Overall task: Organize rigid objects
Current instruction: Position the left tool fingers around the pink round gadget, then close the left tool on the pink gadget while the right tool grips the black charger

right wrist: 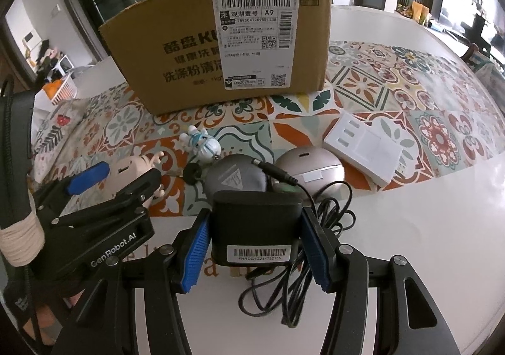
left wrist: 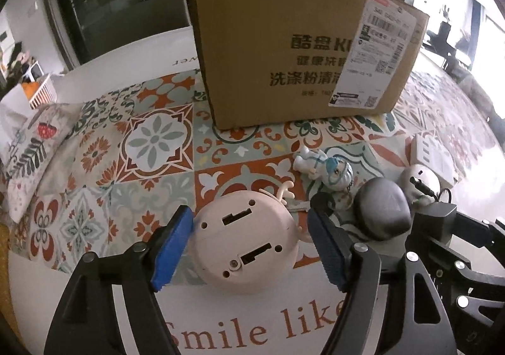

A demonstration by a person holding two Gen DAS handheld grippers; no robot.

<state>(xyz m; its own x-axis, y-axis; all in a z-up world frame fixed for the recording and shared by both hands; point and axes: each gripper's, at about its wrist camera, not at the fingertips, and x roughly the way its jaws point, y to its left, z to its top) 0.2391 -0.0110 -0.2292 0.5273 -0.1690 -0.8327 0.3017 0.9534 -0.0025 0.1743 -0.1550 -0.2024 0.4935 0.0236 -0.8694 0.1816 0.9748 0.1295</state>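
Observation:
A pink round gadget (left wrist: 246, 244) with little antlers lies underside up on the table. My left gripper (left wrist: 249, 216) straddles it, open, with a gap between each blue pad and its sides. In the right wrist view my right gripper (right wrist: 255, 216) is shut on a black power adapter (right wrist: 255, 225) with a barcode label; its black cable (right wrist: 315, 260) lies coiled on the table beside it. The left gripper (right wrist: 121, 178) shows at the left of that view, around the pink gadget (right wrist: 135, 165).
A cardboard box (right wrist: 189, 64) stands behind on the patterned cloth (left wrist: 151, 140). Close ahead lie a small figurine keychain (right wrist: 202, 143), a dark grey rounded case (right wrist: 235, 178), a silver round device (right wrist: 309, 165) and a white socket panel (right wrist: 363, 143). A printed cushion (left wrist: 28, 150) lies far left.

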